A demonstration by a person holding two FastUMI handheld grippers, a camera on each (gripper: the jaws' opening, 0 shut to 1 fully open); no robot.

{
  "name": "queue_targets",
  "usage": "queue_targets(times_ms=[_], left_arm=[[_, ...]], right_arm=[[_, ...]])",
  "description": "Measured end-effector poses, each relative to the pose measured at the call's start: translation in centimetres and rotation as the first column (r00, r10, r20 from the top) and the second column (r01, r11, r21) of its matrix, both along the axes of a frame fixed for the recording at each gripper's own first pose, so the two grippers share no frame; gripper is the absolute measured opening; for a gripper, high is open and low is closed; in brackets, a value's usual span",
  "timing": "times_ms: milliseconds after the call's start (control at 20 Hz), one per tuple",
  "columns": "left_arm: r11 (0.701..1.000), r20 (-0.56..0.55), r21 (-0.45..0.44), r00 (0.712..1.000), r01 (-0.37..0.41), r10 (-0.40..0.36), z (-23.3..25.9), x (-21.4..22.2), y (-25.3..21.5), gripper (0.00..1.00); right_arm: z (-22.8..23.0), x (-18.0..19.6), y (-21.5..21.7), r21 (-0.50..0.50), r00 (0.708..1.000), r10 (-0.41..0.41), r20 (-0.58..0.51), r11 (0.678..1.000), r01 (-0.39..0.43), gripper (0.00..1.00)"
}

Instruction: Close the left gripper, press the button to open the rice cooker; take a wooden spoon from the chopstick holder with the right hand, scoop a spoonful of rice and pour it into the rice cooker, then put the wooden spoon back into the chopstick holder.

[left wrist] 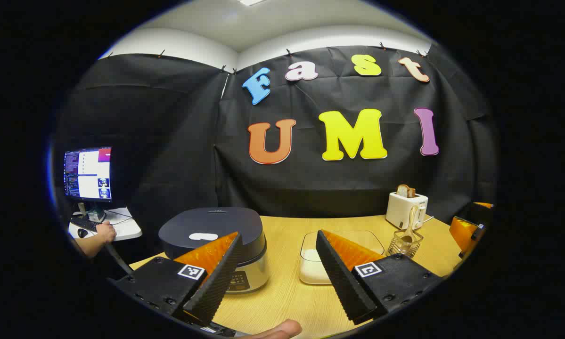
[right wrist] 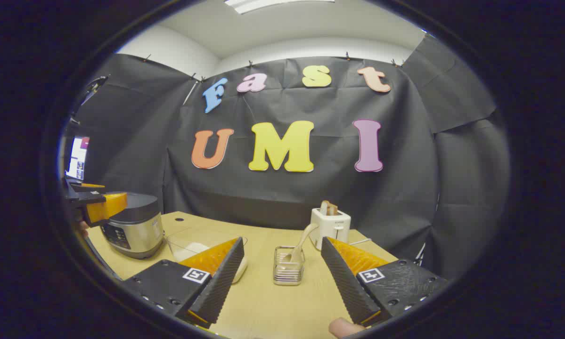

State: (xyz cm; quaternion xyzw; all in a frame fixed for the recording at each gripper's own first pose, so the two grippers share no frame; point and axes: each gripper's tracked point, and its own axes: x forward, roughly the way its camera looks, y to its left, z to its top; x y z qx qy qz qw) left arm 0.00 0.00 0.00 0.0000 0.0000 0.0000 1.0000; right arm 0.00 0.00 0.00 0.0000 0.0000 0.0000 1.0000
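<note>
A: What's around the cooker? Anything in the way?

B: Rice cooker point(left wrist: 216, 245) sits on the table's left side, lid down, pale button patch on top, control panel facing fwd. Just right of it, a clear rice container point(left wrist: 310, 268) w/ white rice inside. Further right, the wire chopstick holder point(left wrist: 405, 242) w/ the wooden spoon point(left wrist: 410, 226) standing in it, leaning a bit. Behind that, a white toaster point(left wrist: 406, 209) w/ bread sticking up. Nothing lies btwn the cooker and the container.

A: Left gripper?

B: Left gripper point(left wrist: 280, 278) is wide apart, nothing btwn its fingers, touching nothing. In left gripper view one finger overlaps the cooker's front, the other overlaps the container. Hovers above the table's near edge.

A: Right one?

B: Right gripper point(right wrist: 282, 278) also spread wide, empty. In right gripper view the holder point(right wrist: 288, 266) w/ spoon point(right wrist: 301, 245) sits between its fingers, farther off, not touched. Toaster point(right wrist: 330, 228) behind it, cooker point(right wrist: 134, 226) far left, container point(right wrist: 188, 245) beside the left finger.

A: Surface, room?

B: Light wood-grain table point(left wrist: 287, 301). Black cloth walls, white ceiling above. Off left, a lit monitor point(left wrist: 88, 173) on a small white desk, a person's hand point(left wrist: 105, 231) at a keyboard.
</note>
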Motion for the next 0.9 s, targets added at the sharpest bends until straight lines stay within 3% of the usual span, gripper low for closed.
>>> queue_targets(times_ms=[600, 900], left_arm=[[0.997, 0.006, -0.052, 0.998, -0.055, 0.056, 0.4, 0.3, 2.5, 0.99], [0.998, -0.003, -0.020, 0.999, -0.054, 0.054, 0.1, 0.6, 2.4, 0.99]], right_arm=[[-0.5, 0.2, -0.2, 0.012, 1.000, -0.006, -0.017, 1.000, 0.006, 0.98], [-0.6, 0.2, -0.2, 0.016, 1.000, 0.003, -0.020, 1.000, -0.003, 0.98]])
